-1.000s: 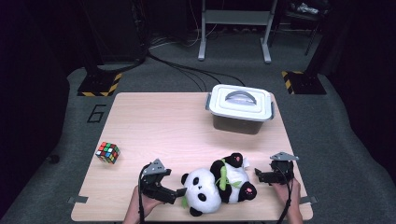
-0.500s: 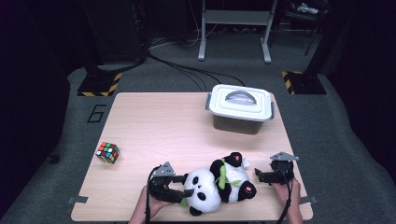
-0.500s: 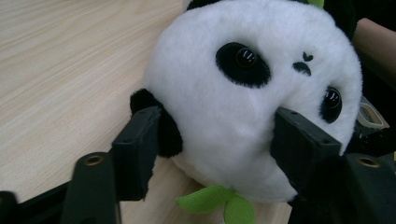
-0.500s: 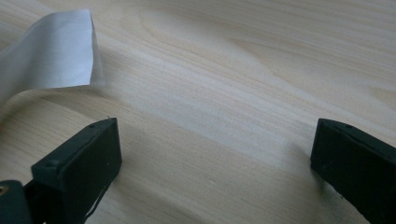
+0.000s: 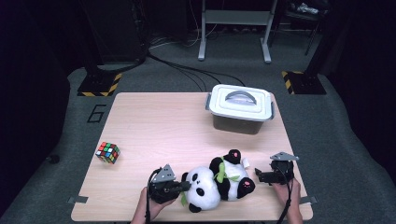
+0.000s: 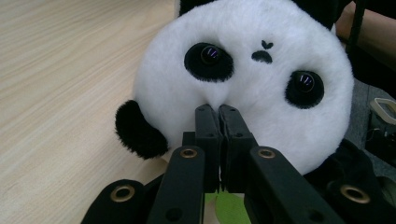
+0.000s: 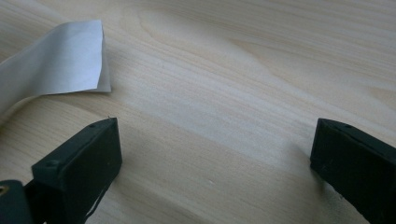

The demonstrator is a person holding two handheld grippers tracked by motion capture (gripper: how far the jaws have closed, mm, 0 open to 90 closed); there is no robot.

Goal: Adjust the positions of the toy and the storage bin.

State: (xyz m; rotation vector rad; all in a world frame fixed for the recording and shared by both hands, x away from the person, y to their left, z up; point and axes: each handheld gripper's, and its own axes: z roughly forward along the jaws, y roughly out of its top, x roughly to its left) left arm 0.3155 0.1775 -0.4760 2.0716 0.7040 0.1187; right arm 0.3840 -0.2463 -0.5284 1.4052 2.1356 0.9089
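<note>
At the near edge of the table (image 5: 154, 126), the person's left hand (image 5: 149, 205) holds the left gripper (image 5: 186, 185) against the panda plush (image 5: 215, 184). Its jaws have just been closing, and in the left gripper view they stand pressed together with their tips (image 6: 218, 112) buried in the white fur of the panda's face, just under the eyes; whether any fur is actually pinched between them I cannot tell. A scrap of green leaf (image 6: 231, 207) shows below the jaws.

The panda lies on its back near the front edge, a little right of the middle, head toward the left gripper and black feet toward the right.

Just right of the panda, the right hand (image 5: 290, 196) holds the right gripper (image 5: 258, 176) low over the wood, jaws spread wide with nothing between them. In the right gripper view a white fabric tag (image 7: 56, 60) lies on the tabletop beyond the jaws.

Farther back at the left sits a colour cube (image 5: 108, 152), well apart from the panda. At the far right stands a grey lidded box (image 5: 241, 108) with its handle flat on top.
</note>
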